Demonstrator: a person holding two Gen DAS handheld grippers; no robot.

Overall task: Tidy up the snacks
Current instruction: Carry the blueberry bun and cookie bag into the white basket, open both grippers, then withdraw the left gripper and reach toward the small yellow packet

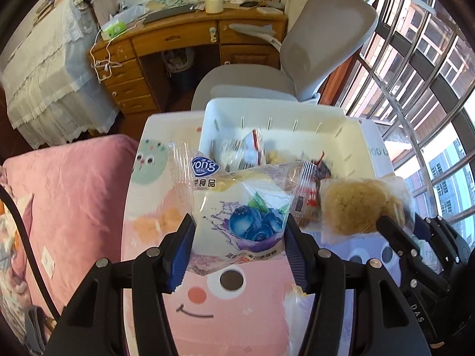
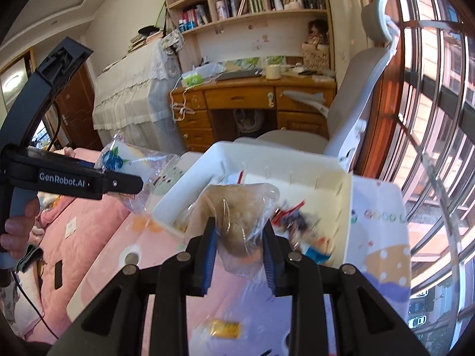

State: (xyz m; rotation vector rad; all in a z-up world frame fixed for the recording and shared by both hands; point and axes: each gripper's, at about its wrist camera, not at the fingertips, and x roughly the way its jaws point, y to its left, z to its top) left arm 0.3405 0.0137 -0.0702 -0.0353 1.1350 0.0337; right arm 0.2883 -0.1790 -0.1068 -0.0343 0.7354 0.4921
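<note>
My left gripper (image 1: pixel 237 237) is shut on a blueberry snack packet (image 1: pixel 237 207) and holds it above the cartoon-print table (image 1: pixel 207 305), just short of the white basket (image 1: pixel 282 112). My right gripper (image 2: pixel 239 246) is shut on a clear-wrapped brown cake (image 2: pixel 237 210) and holds it over the basket's (image 2: pixel 190 178) near edge. The cake also shows in the left wrist view (image 1: pixel 356 204), with the right gripper (image 1: pixel 397 225) at its right. The left gripper (image 2: pixel 118 182) and its blueberry packet (image 2: pixel 118 155) show at the left in the right wrist view. Several wrapped snacks (image 1: pixel 240 151) lie in the basket.
A small yellow-wrapped snack (image 2: pixel 224 327) lies on the table (image 2: pixel 383 237) below my right gripper. A grey office chair (image 1: pixel 297 59) stands behind the basket. A pink-covered bed (image 1: pixel 68 195) lies left. A wooden desk (image 1: pixel 178 47) stands at the back. Barred windows (image 1: pixel 415 74) are right.
</note>
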